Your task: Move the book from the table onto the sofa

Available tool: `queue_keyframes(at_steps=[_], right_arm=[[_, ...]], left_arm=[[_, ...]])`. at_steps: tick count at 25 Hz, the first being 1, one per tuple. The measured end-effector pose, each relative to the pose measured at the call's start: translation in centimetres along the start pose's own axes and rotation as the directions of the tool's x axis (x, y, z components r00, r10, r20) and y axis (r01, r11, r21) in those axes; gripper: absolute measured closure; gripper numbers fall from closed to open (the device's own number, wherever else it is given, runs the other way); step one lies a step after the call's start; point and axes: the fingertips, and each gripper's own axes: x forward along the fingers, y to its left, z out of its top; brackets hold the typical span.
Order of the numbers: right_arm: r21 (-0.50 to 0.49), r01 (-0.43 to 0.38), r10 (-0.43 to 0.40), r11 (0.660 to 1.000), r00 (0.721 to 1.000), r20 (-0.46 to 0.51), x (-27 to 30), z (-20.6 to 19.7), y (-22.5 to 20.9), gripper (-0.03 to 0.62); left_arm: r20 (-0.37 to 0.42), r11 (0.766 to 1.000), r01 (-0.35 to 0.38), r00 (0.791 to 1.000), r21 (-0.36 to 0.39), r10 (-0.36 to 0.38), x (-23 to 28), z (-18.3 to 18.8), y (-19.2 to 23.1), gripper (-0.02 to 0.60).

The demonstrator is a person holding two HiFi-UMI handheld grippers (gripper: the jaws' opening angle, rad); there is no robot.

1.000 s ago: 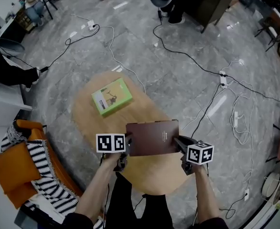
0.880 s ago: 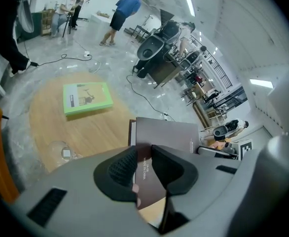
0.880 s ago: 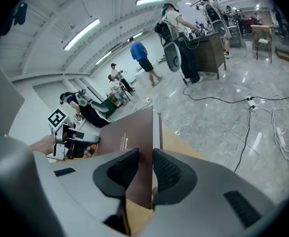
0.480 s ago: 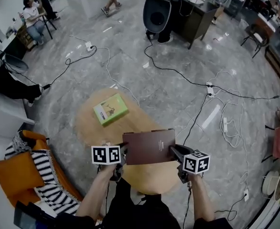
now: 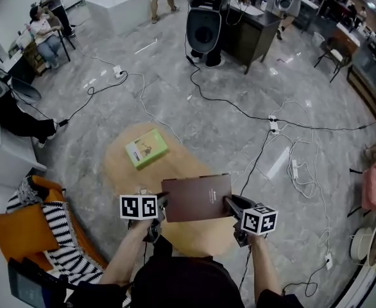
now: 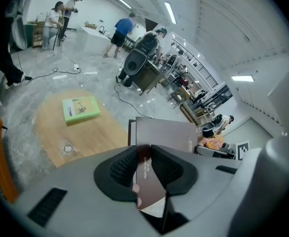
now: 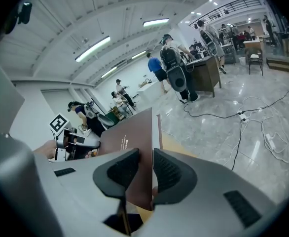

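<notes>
Light-green rectangular paperback book (image 5: pixel 147 148): lies flat on the oval wooden tabletop (image 5: pixel 124 175), ahead of the jaws and to their left, well apart from them.
Small round clear disc (image 6: pixel 67 148): on the same tabletop, left of the left jaws, apart from the green book.
Grey marble floor (image 5: pixel 175 101): black cables (image 5: pixel 239 108) trail across it far ahead. White power strip (image 5: pixel 273 124) ahead and to the right.
Black round-backed chair (image 5: pixel 203 31) beside dark desk (image 5: pixel 255 31), far ahead.
Orange cushion (image 5: pixel 18 230) and black-and-white striped throw (image 5: pixel 63 236): left of the left jaws.
</notes>
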Motion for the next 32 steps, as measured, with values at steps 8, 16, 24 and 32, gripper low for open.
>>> queue_keyframes(at_steps=[8,16,24,32], right_arm=[[-0.027,-0.02,0.02,0.999,1.0,0.015,-2.2,0.1,0.0,0.487],[-0.083,-0.101,0.1,0.991,0.995,-0.019,-2.5,-0.3,0.9,0.487],[-0.211,-0.283,0.255,0.936,0.955,-0.152,-0.5,-1.9,4.4,0.487],[-0.306,-0.468,0.373,0.829,0.871,-0.32,2.7,-5.5,12.3,0.487]], left_arm=[[0.022,1.0,-0.005,1.0,-0.001,0.005,-0.9,-1.2,-2.1,0.486],[0.088,0.996,-0.05,0.995,-0.068,0.056,-3.1,-3.5,-2.5,0.488],[0.213,0.958,-0.118,0.961,-0.263,0.177,-7.1,-9.6,-0.7,0.489],[0.304,0.87,-0.153,0.897,-0.469,0.322,-13.7,-16.9,3.1,0.491]])
